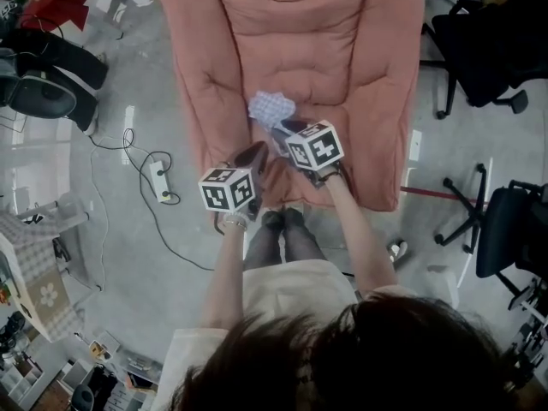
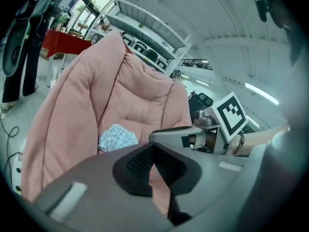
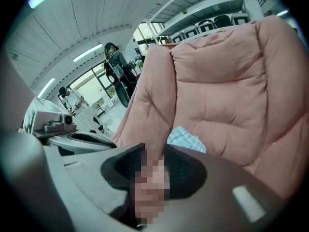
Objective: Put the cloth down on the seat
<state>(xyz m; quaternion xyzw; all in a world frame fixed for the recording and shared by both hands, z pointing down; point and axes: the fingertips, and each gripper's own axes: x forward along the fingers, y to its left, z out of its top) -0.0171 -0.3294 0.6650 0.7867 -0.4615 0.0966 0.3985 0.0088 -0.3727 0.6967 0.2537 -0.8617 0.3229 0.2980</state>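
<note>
From the head view, the person's dark shoes stand on the grey floor right at the front edge of the pink padded seat. Just beyond them, both arms reach toward 12 o'clock. The left hand-held gripper hangs over the seat's front edge with its black pads drawn together at the tips and nothing caught between them. Close at its 2 o'clock, the right hand-held gripper has its pads standing apart. Only the pink padding shows through the gap, so it carries nothing. The cloth, a small crumpled piece in blue and white check, lies on the seat just past the right gripper's tips, at about 11 o'clock from them. It sits free of both pairs of pads, near where the seat meets the quilted chair back. Well off at 9 o'clock from the left gripper, a white power strip lies on the floor with its cable looping away. At 3 o'clock, black office chairs stand clear of the seat.
</note>
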